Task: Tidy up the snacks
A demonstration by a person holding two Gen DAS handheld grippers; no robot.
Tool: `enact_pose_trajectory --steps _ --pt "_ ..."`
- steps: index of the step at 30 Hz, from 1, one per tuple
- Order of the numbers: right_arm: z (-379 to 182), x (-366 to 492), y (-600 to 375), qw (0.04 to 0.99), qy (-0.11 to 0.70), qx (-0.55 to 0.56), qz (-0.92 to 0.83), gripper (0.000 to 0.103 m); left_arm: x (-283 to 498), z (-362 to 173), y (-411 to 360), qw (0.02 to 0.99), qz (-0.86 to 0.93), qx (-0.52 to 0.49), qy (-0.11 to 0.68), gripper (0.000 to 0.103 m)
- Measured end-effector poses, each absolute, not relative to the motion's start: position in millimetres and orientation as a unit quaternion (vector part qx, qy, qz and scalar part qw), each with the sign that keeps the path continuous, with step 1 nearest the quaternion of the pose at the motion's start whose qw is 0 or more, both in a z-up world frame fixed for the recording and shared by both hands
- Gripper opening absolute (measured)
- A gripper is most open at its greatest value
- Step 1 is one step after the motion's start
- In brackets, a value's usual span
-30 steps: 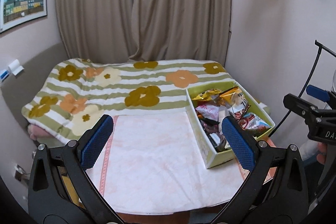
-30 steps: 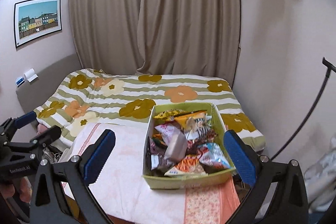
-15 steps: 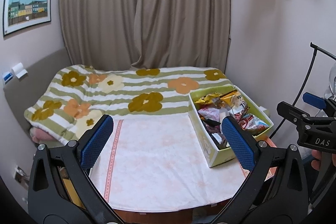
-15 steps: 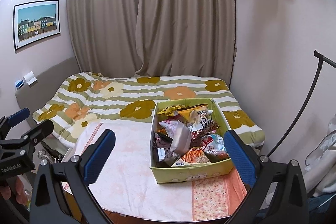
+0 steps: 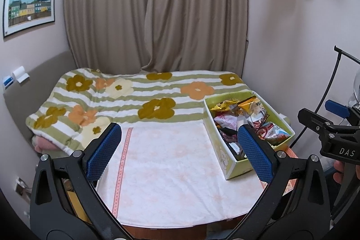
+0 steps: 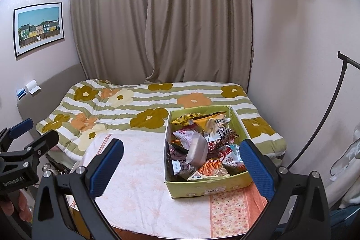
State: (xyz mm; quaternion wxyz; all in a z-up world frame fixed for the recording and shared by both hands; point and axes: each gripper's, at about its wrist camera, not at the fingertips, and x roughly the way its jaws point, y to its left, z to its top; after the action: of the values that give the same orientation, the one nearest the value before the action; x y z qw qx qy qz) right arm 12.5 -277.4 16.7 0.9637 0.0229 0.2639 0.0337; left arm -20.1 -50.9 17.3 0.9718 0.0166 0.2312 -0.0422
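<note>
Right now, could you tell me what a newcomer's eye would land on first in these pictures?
Probably the yellow-green cardboard box heaped with bright snack packets, standing on the right side of the pale peach-patterned tablecloth. Next, the green-striped quilt with big orange and brown flowers across the bed behind the table. Both hand-held grippers, left and right, frame the foreground, open and empty.

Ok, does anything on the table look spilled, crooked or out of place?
Nothing spilled: the snack packets lie jumbled but all inside the green cardboard box, which sits squarely on the white floral tablecloth. Nothing stands out.
</note>
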Motion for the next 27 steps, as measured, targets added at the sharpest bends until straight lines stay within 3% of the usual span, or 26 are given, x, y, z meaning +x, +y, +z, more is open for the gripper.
enact_pose_trajectory --steps 27 --pt "16.9 16.5 -278.0 0.963 0.265 0.027 0.033 0.103 -11.3 16.7 -51.0 0.971 -0.039 0.018 0.234 0.103"
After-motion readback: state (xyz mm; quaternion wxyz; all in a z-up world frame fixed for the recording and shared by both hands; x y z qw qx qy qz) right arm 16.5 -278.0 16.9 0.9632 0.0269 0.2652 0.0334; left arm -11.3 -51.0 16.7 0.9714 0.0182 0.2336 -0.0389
